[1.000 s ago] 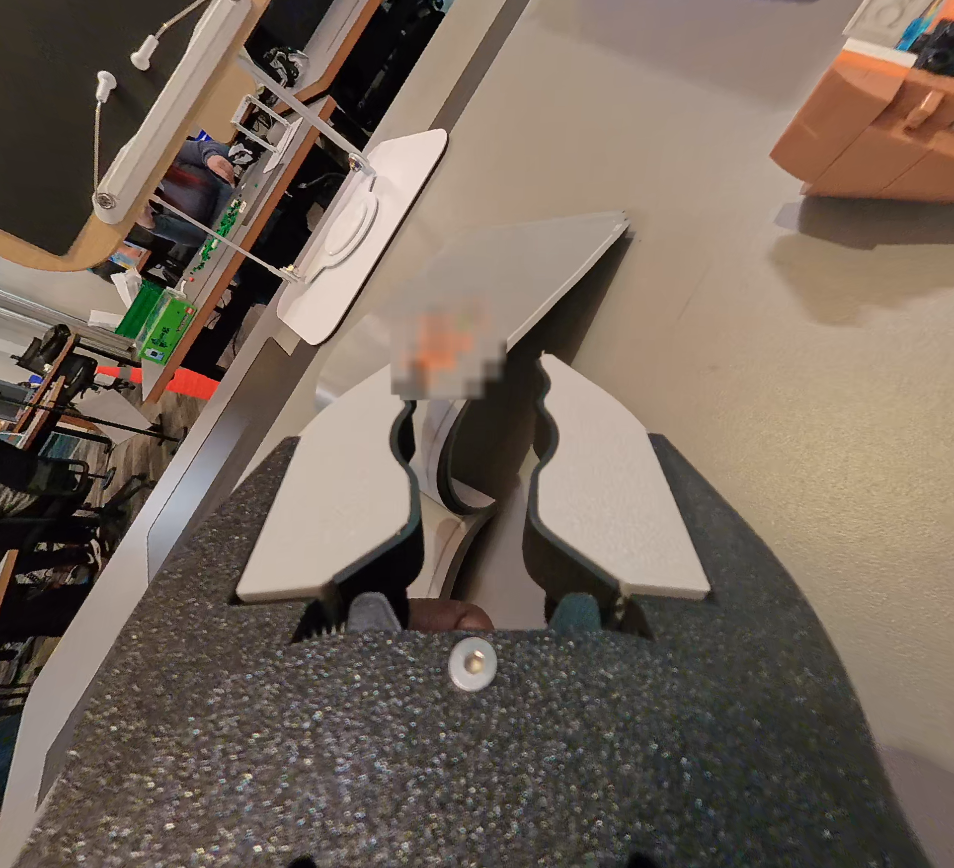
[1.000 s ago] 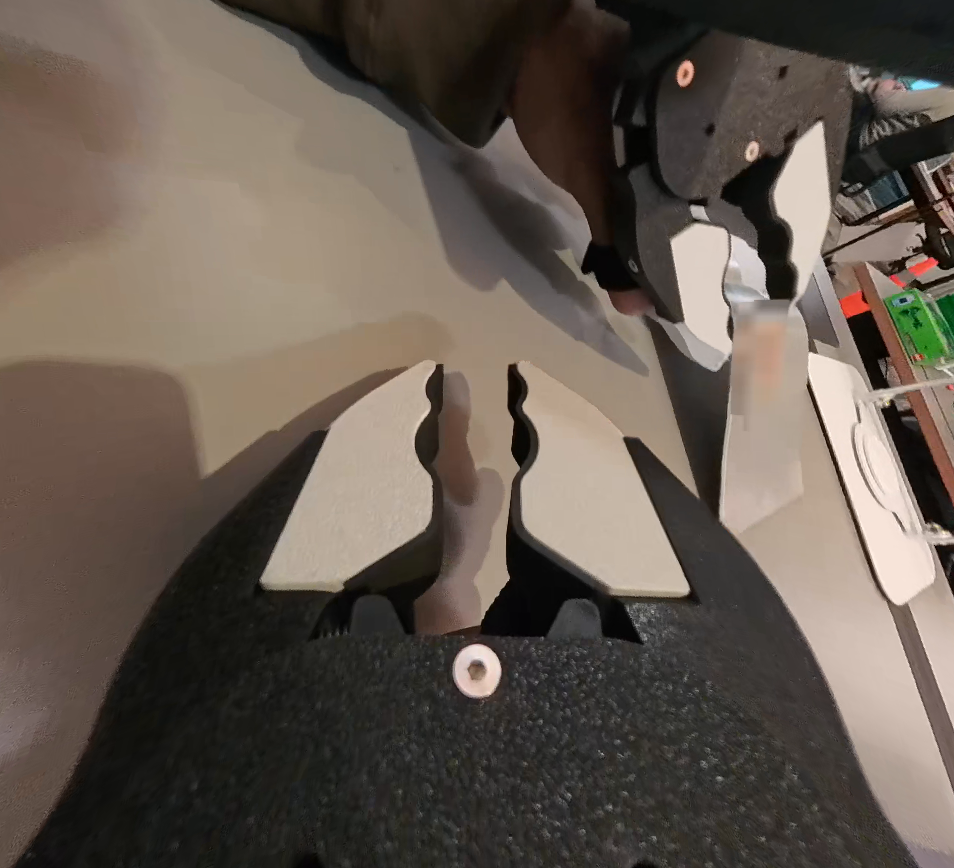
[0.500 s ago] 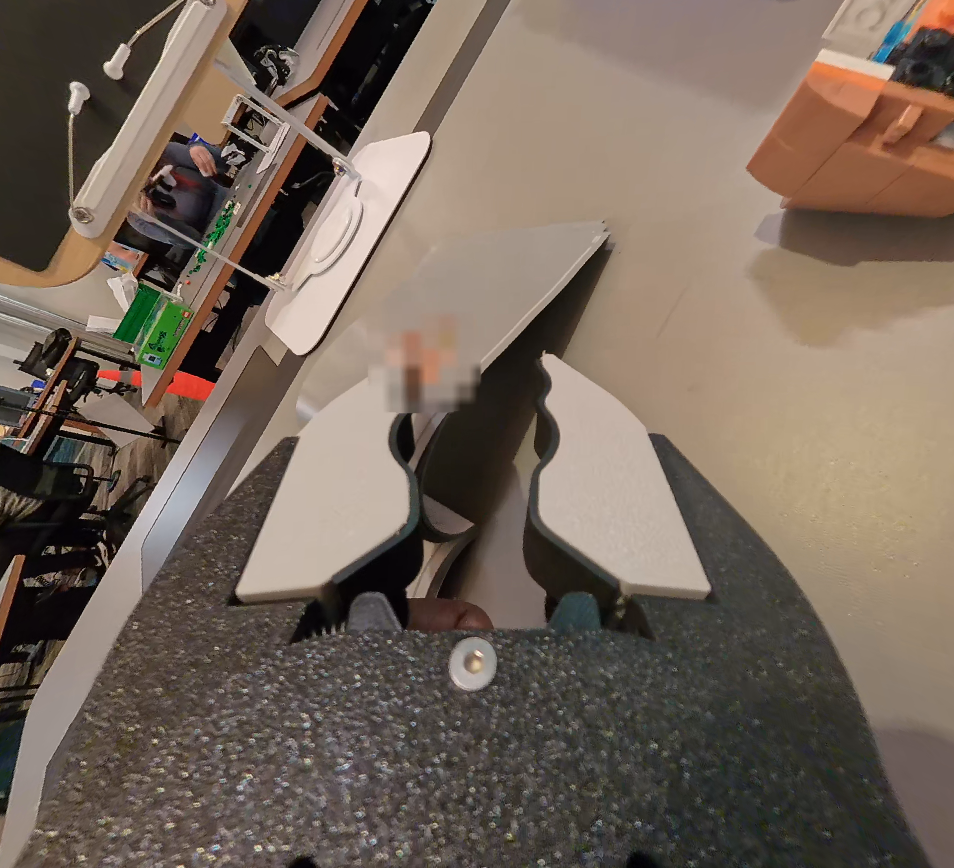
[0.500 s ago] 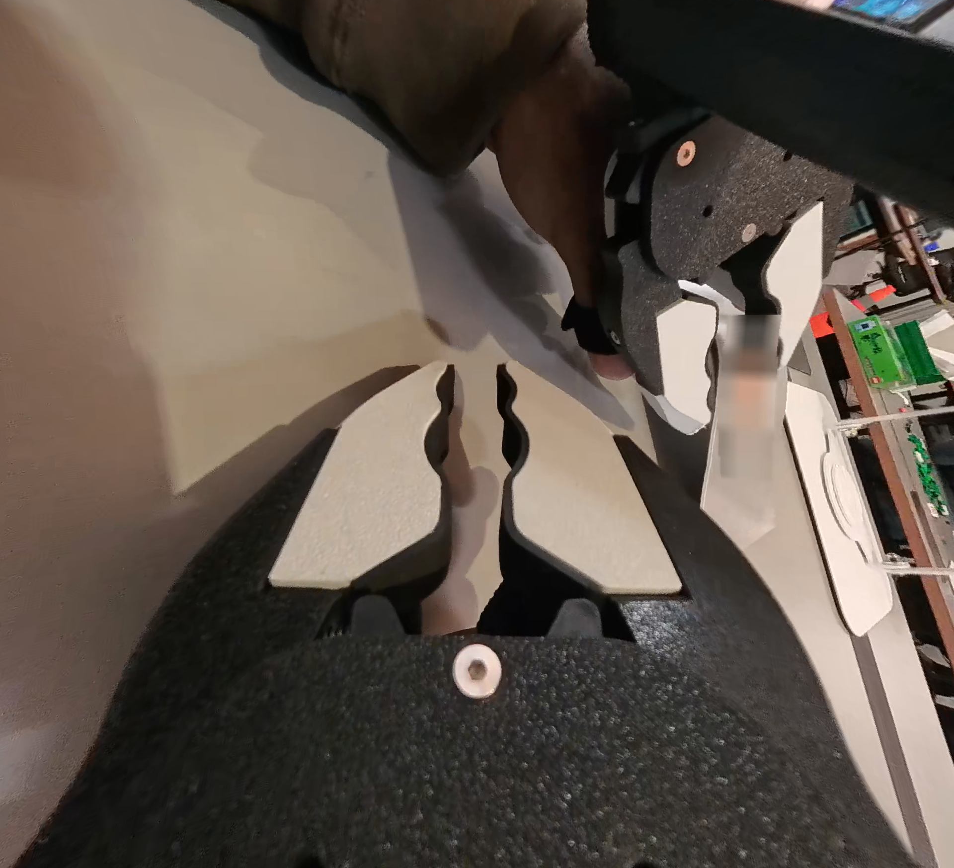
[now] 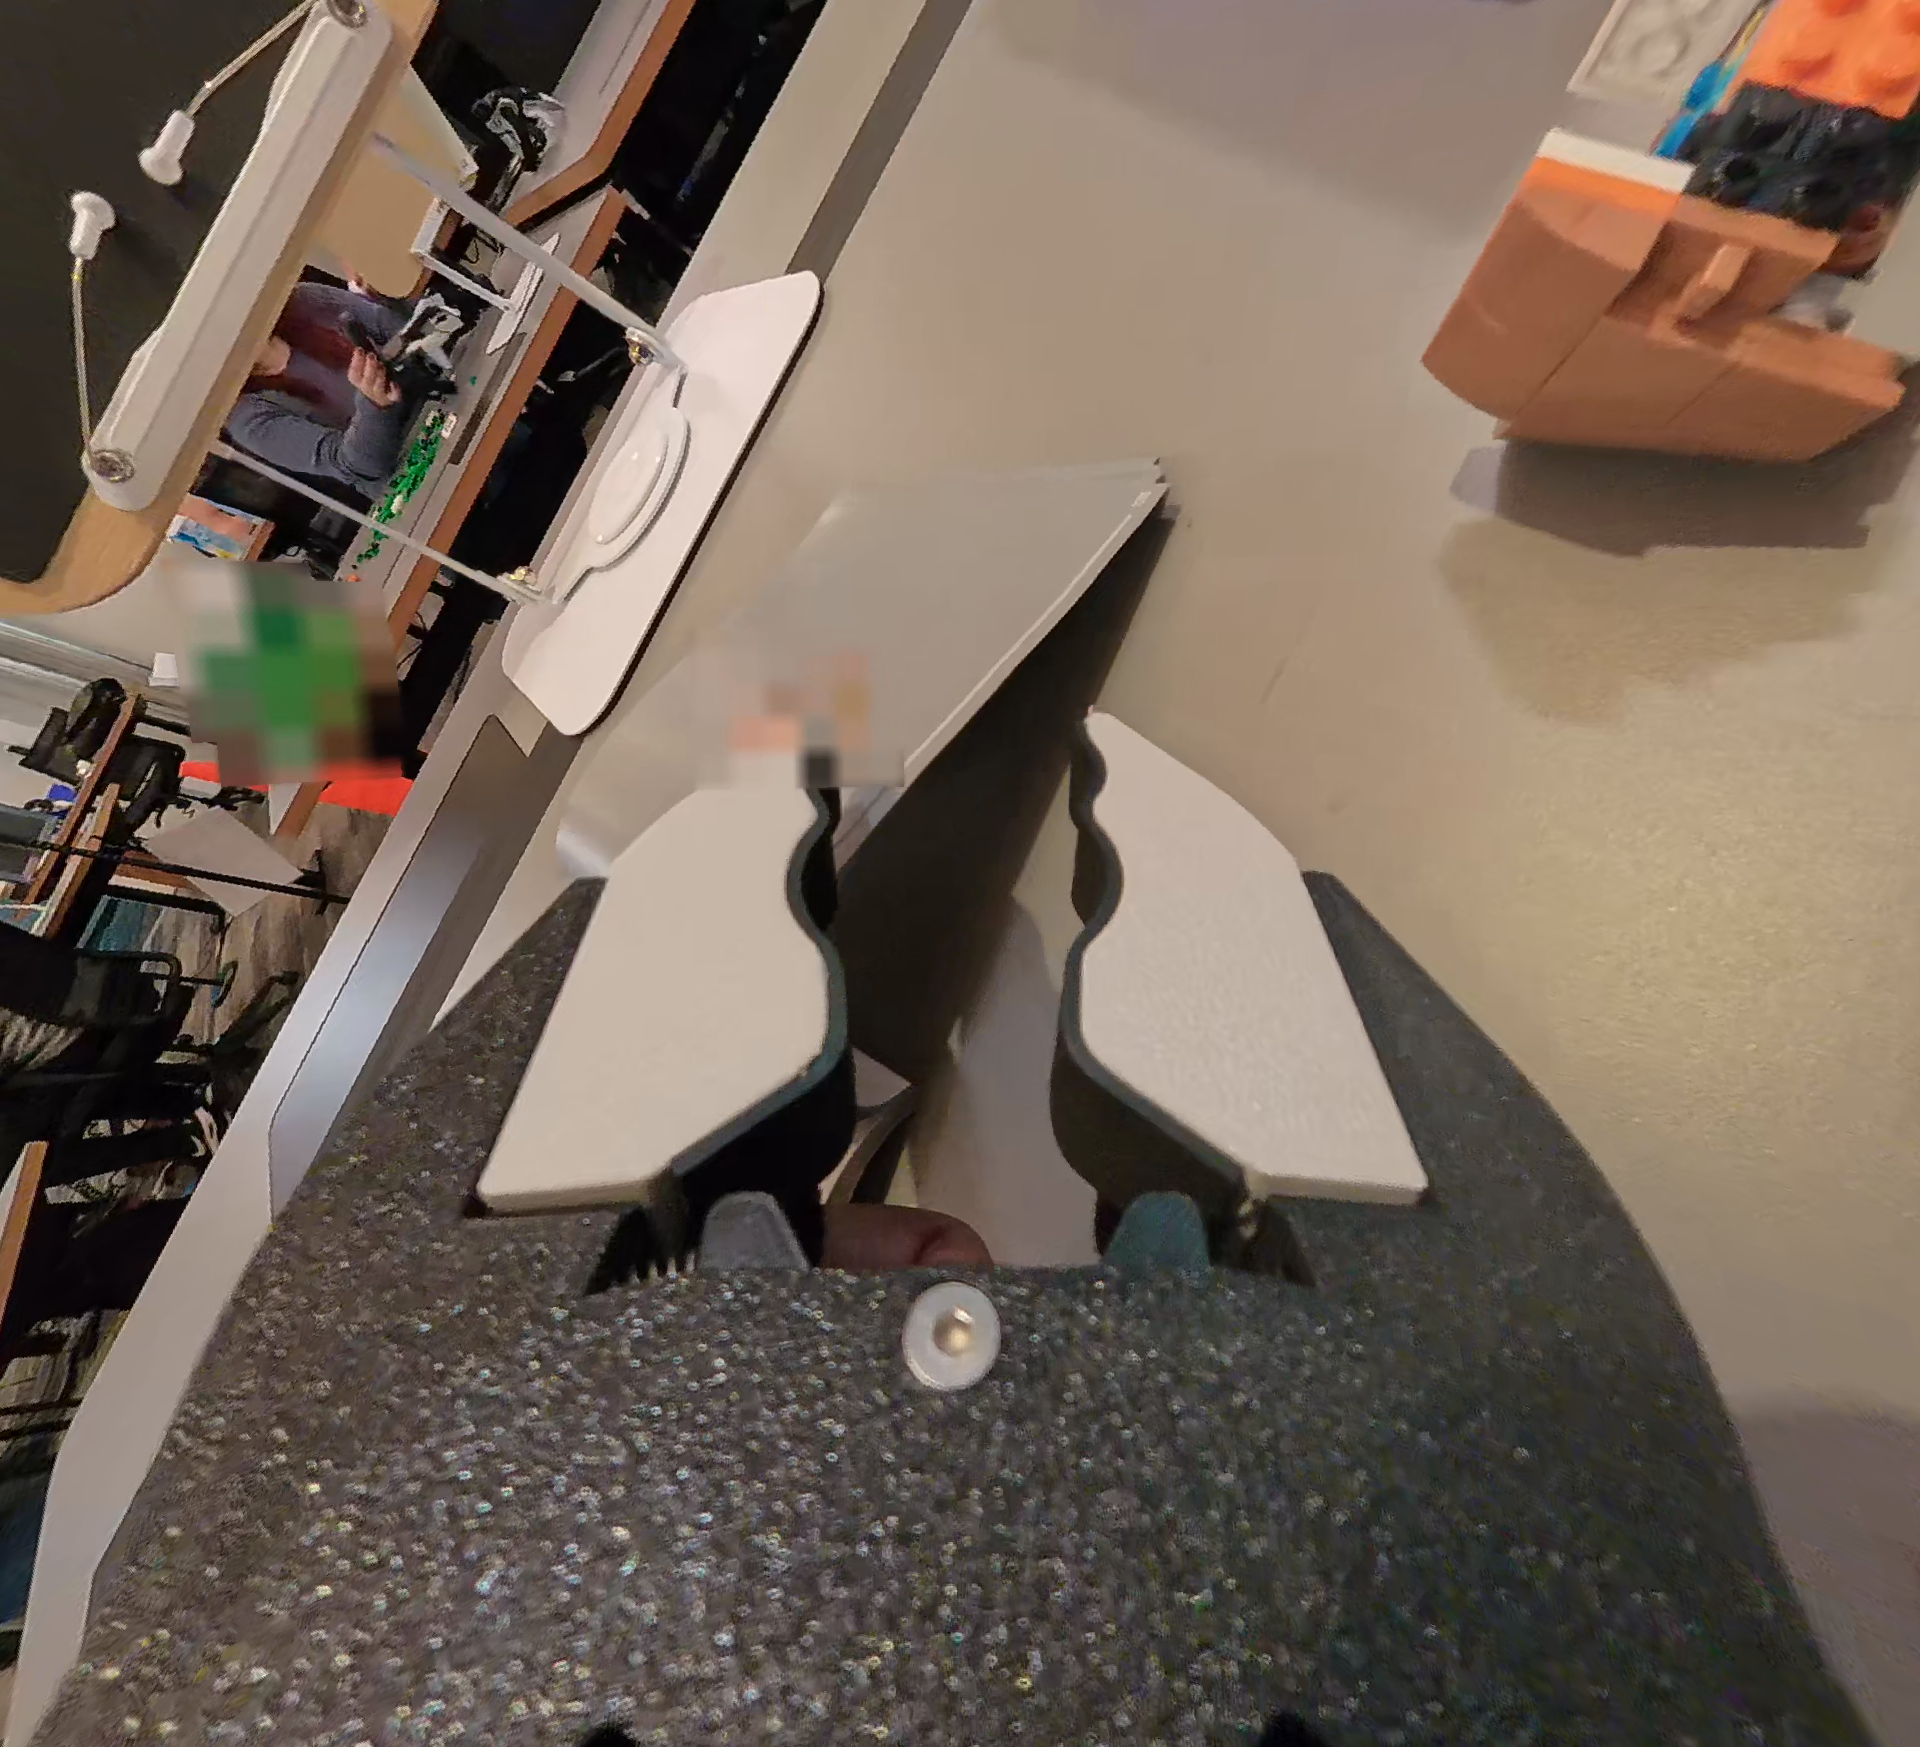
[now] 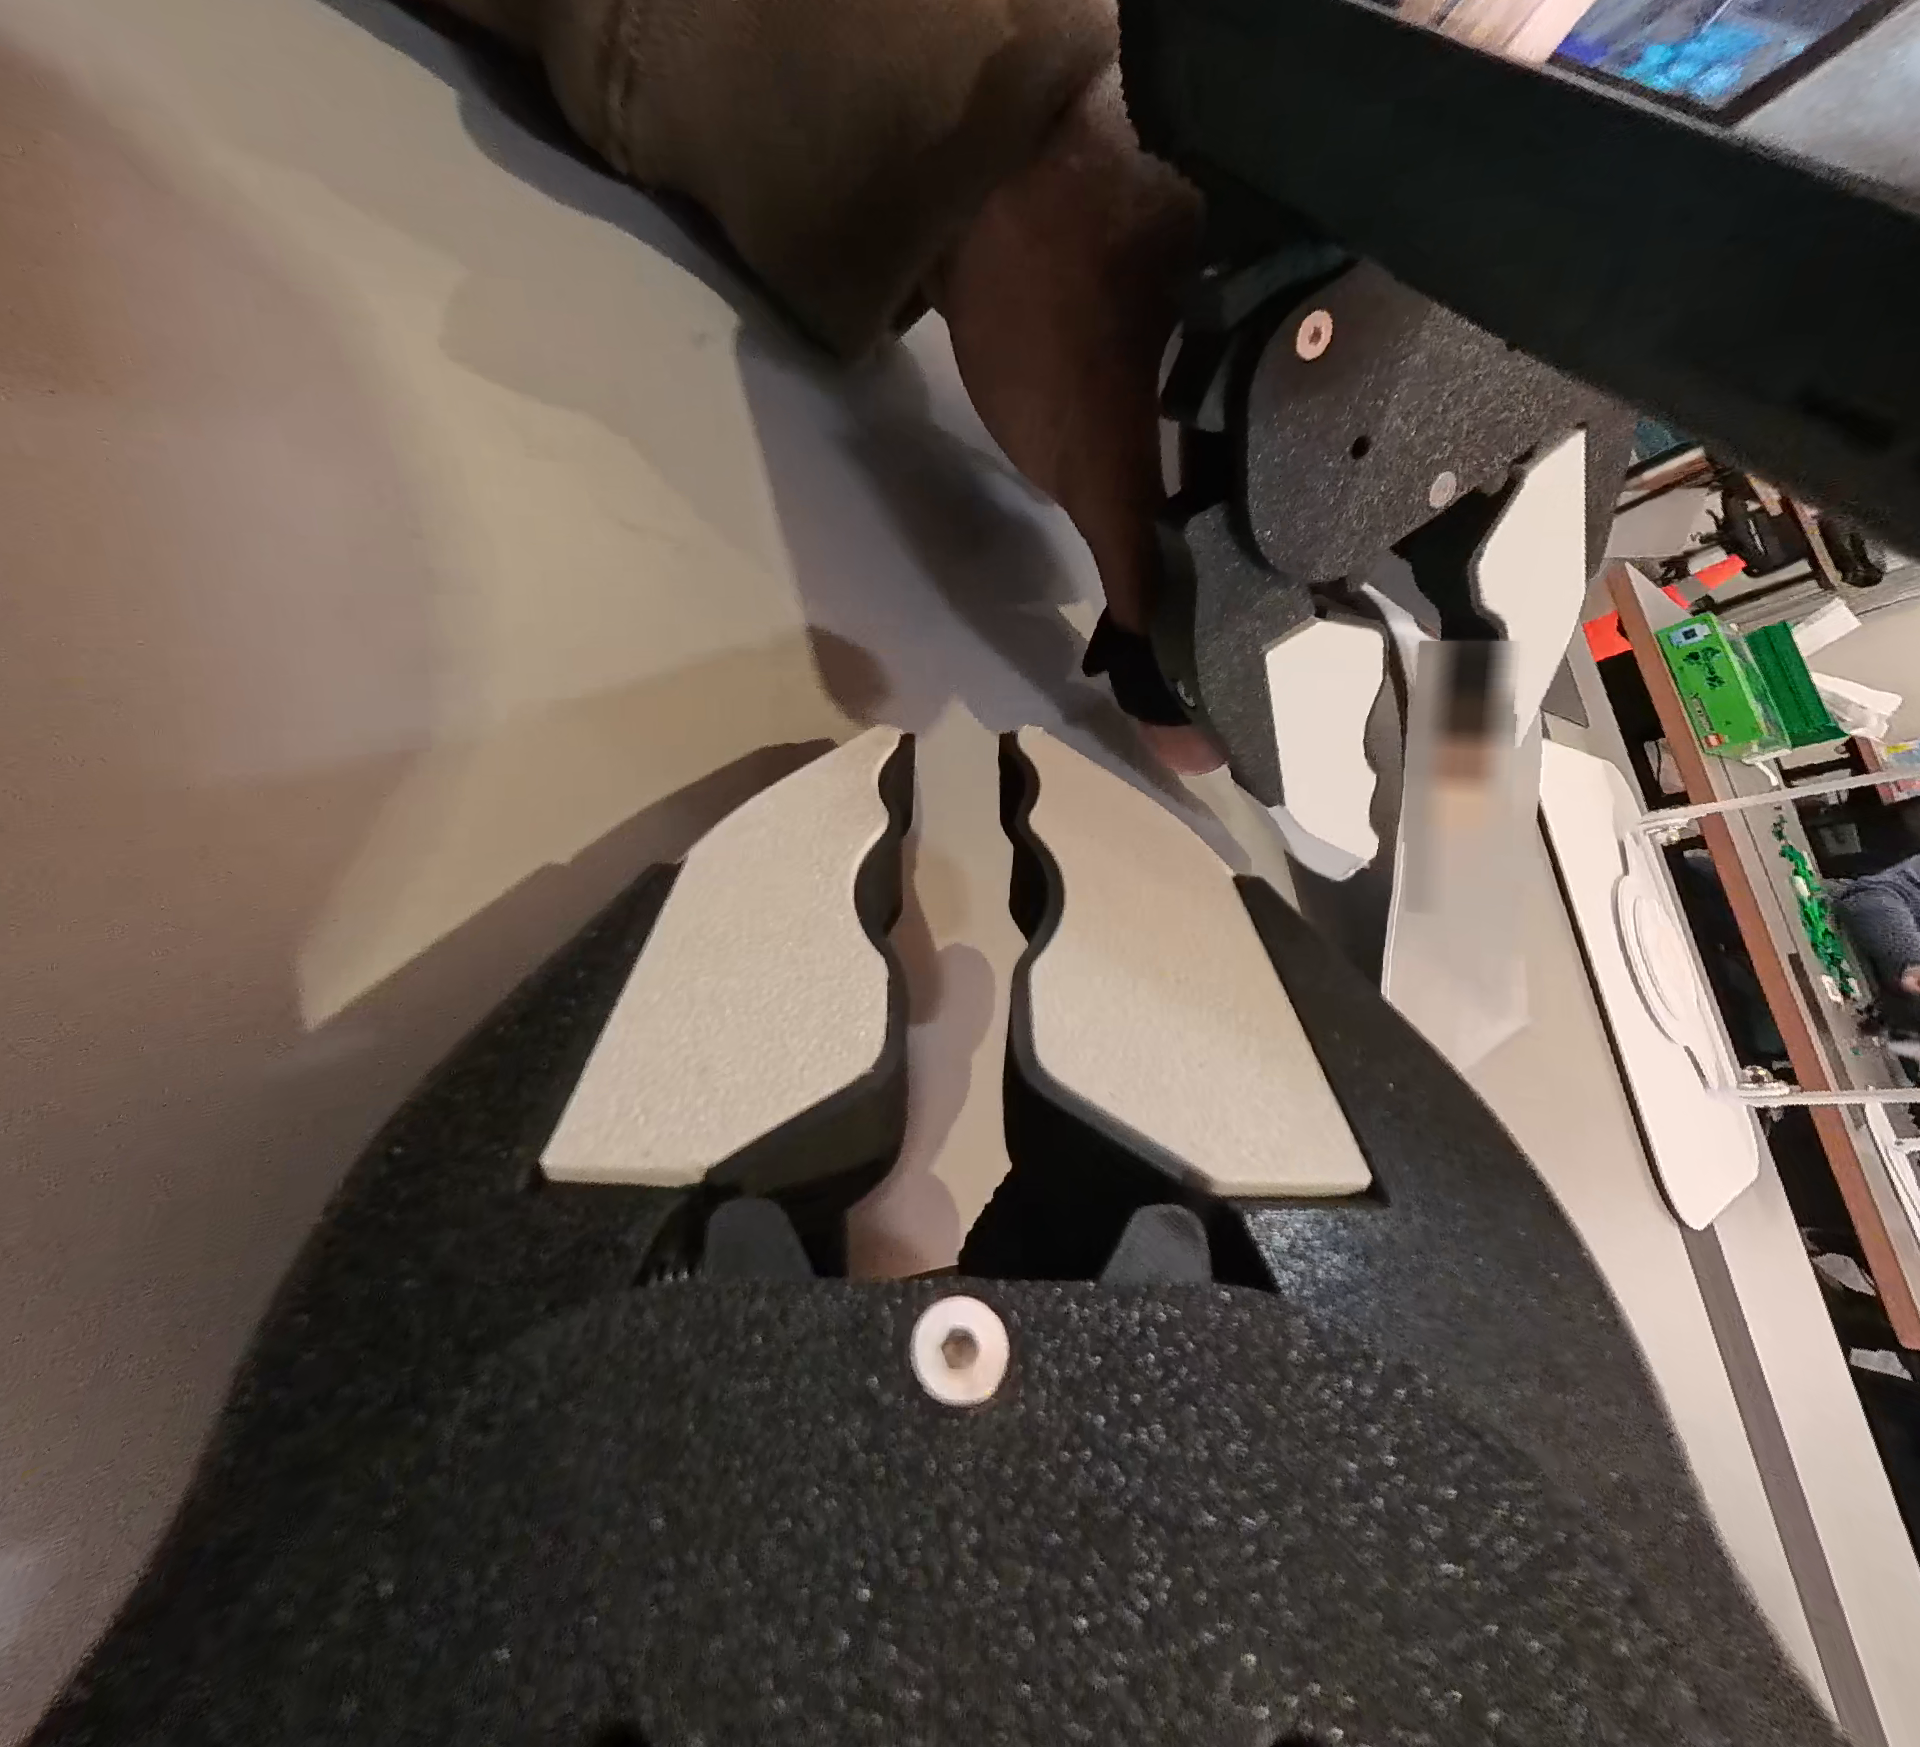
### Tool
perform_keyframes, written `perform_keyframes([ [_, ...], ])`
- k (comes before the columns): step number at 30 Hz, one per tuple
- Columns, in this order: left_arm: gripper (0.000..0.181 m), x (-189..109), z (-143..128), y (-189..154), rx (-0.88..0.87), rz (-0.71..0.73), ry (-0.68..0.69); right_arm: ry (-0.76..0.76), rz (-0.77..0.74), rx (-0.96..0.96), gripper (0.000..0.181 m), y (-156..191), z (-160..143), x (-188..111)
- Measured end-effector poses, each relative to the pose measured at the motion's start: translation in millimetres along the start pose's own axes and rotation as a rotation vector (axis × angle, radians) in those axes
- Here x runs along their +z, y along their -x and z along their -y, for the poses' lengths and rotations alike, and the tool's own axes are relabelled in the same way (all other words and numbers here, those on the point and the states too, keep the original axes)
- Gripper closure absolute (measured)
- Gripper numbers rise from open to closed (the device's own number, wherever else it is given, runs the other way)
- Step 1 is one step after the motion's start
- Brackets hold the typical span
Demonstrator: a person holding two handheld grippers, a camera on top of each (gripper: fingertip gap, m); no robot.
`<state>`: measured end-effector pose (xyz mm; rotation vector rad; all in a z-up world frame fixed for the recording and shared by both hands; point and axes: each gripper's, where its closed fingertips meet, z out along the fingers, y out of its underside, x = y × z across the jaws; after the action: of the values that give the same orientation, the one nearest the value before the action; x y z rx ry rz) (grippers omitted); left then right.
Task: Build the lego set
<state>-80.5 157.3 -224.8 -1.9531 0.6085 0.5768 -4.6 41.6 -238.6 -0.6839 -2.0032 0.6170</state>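
Booklet (image 5: 966, 575), its print blurred, between left gripper's (image 5: 951, 788) fingers.

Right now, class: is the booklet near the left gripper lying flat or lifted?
Lifted: the booklet tilts above the table, casting dark shadow beneath.

Lego model (image 5: 1704, 263) right of booklet (image 5: 966, 596)
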Motion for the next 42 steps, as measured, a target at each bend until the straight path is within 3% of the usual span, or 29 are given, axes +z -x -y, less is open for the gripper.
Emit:
perform_keyframes([
  [24, 0.138, -0.1, 3.9, -6.5, -0.023, -0.029, -0.024, -0.001, -0.016, -0.011, 0.165, -0.2, 0.3, -0.6],
  [42, 0.138, 16.7, -3.8, -5.8, 0.105, 0.021, 0.128, 0.005, -0.016, -0.033, 0.166, 1.9, -0.3, -0.5],
])
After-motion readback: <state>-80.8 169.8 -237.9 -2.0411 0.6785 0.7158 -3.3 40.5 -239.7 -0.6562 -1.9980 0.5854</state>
